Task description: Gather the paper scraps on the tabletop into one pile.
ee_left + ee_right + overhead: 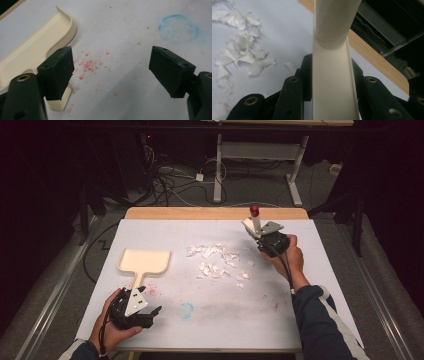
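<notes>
Right jaws (256,231) gripping cream brush (333,75), dustpan (145,261) unlabelled

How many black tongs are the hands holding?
2. The left tongs sit open at the near left of the table, by the cream dustpan. The right tongs are at the far right, shut on a cream brush handle.

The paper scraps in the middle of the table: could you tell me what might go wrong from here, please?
The left gripper is open and not on the dustpan, so the pan could slide when pushed against. The right gripper clamps the brush by its thin handle; it might twist. The paper scraps are light and may scatter.
</notes>
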Demonstrator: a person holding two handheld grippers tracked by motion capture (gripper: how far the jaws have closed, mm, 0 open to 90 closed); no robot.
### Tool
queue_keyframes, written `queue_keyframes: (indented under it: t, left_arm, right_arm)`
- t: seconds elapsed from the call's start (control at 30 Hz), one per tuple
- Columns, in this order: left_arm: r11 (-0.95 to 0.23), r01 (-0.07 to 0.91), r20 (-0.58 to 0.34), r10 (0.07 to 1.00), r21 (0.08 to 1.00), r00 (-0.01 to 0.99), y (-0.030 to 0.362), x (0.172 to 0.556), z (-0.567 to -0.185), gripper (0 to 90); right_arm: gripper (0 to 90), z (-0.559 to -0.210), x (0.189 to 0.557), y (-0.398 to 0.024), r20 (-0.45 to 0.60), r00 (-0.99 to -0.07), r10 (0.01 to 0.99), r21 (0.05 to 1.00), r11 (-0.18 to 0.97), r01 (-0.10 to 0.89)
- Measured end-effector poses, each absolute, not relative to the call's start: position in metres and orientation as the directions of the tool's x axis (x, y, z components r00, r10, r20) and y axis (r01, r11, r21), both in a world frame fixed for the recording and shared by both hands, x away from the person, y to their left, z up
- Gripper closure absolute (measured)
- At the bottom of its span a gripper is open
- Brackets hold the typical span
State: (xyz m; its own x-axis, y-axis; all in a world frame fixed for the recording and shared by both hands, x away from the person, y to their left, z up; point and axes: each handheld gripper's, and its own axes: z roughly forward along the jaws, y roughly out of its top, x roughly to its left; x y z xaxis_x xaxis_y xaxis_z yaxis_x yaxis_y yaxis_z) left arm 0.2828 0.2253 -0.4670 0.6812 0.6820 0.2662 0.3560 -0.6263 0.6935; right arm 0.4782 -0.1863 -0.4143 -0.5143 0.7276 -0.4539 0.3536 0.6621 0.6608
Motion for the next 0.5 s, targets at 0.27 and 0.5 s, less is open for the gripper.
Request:
queue_keyframes:
  t: [0.27,0.5]
  left_arm:
    - [-0.617,0.365,0.255,0.689,0.697,0.679,0.226,0.283,-0.468,19.8]
    - [-0.626,0.364,0.255,0.680,0.689,0.688,0.224,0.284,-0.469,19.7]
  right_arm:
    - [67.9,-0.439,0.479,-0.158,-0.443,-0.572,0.691,0.633,0.692,0.346]
    - [67.8,-0.447,0.458,-0.151,-0.389,-0.636,0.667,0.674,0.676,0.297]
